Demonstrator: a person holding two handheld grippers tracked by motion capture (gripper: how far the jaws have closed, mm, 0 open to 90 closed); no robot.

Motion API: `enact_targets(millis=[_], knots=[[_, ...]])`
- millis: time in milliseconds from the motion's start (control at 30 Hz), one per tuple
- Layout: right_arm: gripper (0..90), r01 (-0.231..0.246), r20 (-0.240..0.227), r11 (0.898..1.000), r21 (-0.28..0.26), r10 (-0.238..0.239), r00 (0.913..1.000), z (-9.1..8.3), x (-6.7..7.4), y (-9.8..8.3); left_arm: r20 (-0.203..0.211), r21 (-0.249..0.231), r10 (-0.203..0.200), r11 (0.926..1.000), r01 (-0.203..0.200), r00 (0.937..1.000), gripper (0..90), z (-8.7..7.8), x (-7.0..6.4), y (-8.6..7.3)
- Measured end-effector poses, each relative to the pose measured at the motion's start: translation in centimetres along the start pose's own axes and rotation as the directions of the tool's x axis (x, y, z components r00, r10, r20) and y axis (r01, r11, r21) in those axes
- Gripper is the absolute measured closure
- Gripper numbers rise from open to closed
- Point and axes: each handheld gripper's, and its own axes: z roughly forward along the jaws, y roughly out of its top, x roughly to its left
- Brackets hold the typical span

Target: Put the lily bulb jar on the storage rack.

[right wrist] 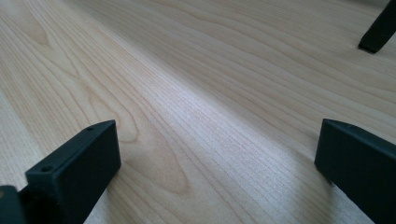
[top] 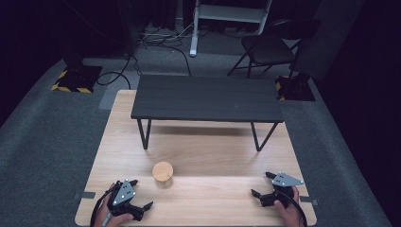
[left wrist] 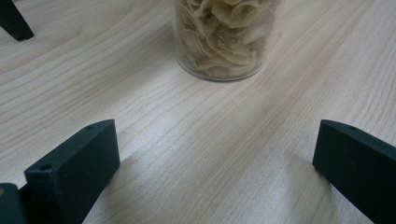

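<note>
High view: jar [top: 162, 174] near left tongs [top: 142, 195].

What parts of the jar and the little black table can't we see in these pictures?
- Jar, left gripper view: its top and lid are cut off by the upper edge.
- Jar, high view: the wooden lid covers it, and the contents are too small to tell.
- Small black table, high view: its top hides whatever lies under it.
- Table leg, right gripper view: cut off by the picture's corner.
</note>
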Motion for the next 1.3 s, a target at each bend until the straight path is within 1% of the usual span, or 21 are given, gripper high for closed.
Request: enact_targets(millis=[833, 900, 1000, 1033, 1067, 1100, 1133, 1200, 1300], knots=[[0.0, -0.002, 0.003, 1.000, 0.000, 0.002, 1.0000, 0.0, 0.0, 0.0, -0.002, 0.001, 0.000, 1.0000, 0.000, 1.0000, 0.4, 0.1, 0.0, 0.1], [0.0, -0.002, 0.003, 1.000, 0.000, 0.002, 1.0000, 0.0, 0.0, 0.0, -0.001, 0.012, 0.000, 0.9999, 0.000, 1.0000, 0.5, 0.1, 0.0, 0.4], [0.0, -0.003, 0.004, 1.000, 0.000, 0.003, 1.0000, 0.0, 0.1, 0.0, -0.017, 0.028, 0.003, 0.9996, -0.003, 0.9998, 0.6, 0.1, -0.2, 0.9], [0.0, -0.004, 0.004, 1.000, 0.000, 0.004, 1.0000, 0.0, 0.1, 0.0, -0.030, 0.029, 0.011, 0.9995, -0.010, 0.9995, 1.0, 0.1, -0.5, 1.0], [0.0, -0.004, 0.004, 1.000, 0.000, 0.004, 1.0000, 0.0, 0.1, 0.0, -0.032, 0.032, 0.014, 0.9994, -0.013, 0.9994, 1.6, 0.1, -0.7, 1.2], [0.0, -0.004, 0.004, 1.000, 0.000, 0.004, 1.0000, 0.0, 0.1, 0.0, -0.034, 0.034, 0.026, 0.9991, -0.024, 0.9991, 1.7, 0.1, -0.8, 1.3], [0.0, -0.004, 0.004, 1.000, 0.000, 0.004, 1.0000, 0.0, 0.1, 0.0, -0.037, 0.030, 0.034, 0.9990, -0.033, 0.9987, 1.8, 0.0, -1.0, 1.5], [0.0, -0.003, 0.005, 1.000, 0.000, 0.003, 1.0000, 0.0, 0.1, 0.0, -0.030, 0.006, 0.035, 0.9994, -0.035, 0.9990, 1.8, -0.2, -1.0, 2.1], [0.0, -0.003, 0.005, 1.000, 0.000, 0.003, 1.0000, 0.0, 0.1, 0.0, -0.019, -0.016, 0.056, 0.9983, -0.056, 0.9983, 1.8, -0.4, -1.0, 3.6]])
